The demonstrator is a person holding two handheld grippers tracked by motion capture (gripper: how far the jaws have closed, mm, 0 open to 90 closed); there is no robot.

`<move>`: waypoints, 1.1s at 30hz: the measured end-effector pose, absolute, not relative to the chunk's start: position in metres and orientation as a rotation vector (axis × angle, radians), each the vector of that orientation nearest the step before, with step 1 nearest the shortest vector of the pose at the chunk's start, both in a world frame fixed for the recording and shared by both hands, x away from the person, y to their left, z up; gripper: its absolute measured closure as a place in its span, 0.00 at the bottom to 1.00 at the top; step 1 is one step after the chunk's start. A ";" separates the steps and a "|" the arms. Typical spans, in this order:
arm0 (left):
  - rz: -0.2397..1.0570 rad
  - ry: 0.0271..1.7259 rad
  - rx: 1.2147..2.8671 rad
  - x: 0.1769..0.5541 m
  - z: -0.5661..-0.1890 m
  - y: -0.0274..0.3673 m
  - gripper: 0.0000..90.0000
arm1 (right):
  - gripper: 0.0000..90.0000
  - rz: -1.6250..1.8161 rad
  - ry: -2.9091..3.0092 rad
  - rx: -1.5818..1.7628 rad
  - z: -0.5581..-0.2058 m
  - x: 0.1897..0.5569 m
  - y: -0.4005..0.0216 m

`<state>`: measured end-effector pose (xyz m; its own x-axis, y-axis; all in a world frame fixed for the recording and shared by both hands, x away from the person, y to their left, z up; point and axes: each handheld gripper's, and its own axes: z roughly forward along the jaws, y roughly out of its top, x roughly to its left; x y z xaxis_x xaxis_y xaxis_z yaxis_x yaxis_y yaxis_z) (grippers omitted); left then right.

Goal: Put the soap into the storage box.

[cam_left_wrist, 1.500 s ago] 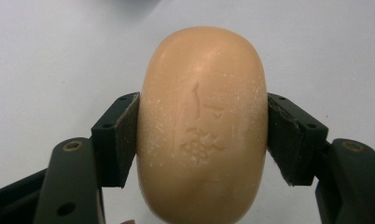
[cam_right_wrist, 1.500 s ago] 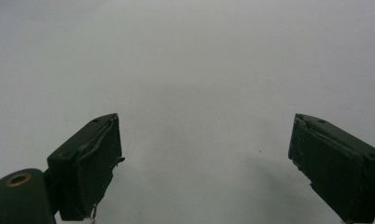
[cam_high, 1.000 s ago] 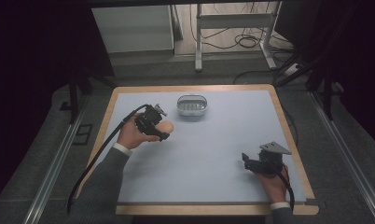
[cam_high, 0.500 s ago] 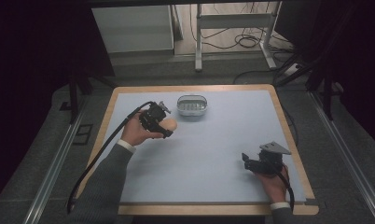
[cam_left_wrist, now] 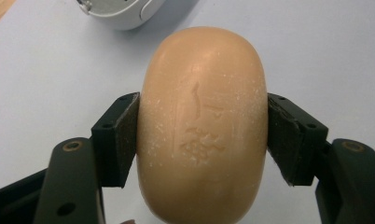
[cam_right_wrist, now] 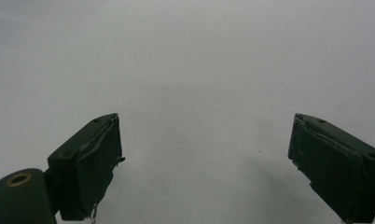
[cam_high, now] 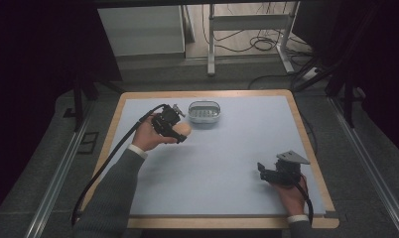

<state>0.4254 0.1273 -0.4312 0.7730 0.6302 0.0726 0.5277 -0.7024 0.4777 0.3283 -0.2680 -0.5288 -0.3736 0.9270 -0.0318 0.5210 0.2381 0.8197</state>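
Left tongs (cam_high: 180,133) clamped on soap bar (cam_left_wrist: 202,126), carried closer to soap dish (cam_high: 204,112) than a second ago. Likely placing next. Right tongs (cam_right_wrist: 206,163) apart, idle on table (cam_high: 227,163).

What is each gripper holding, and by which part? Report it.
The left gripper clamps the tan soap bar across its middle, pads on its two long sides. The right gripper is open, holding nothing.

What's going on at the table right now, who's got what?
The left gripper is shut on a tan bar of soap, pinched across its sides, and holds it beside a white soap dish at the far side of the table. The right gripper sits open near the table's right edge, jaws wide apart with nothing between them. The soap is not yet in the dish.
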 end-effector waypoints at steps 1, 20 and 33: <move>0.321 0.871 2.532 0.426 -0.431 0.126 0.36 | 0.11 1.010 1.991 1.321 -0.529 0.328 -0.268; 0.301 0.867 2.516 0.445 -0.429 0.116 0.36 | 0.11 1.008 1.984 1.326 -0.529 0.328 -0.268; 0.293 0.882 2.490 0.457 -0.430 0.110 0.36 | 0.11 1.009 1.984 1.326 -0.529 0.328 -0.268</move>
<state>0.4570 0.1102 -0.4301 0.7694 0.6375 0.0402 0.5350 -0.6775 0.5048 0.3281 -0.2678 -0.5288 -0.3669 0.9297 -0.0318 0.5221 0.2341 0.8201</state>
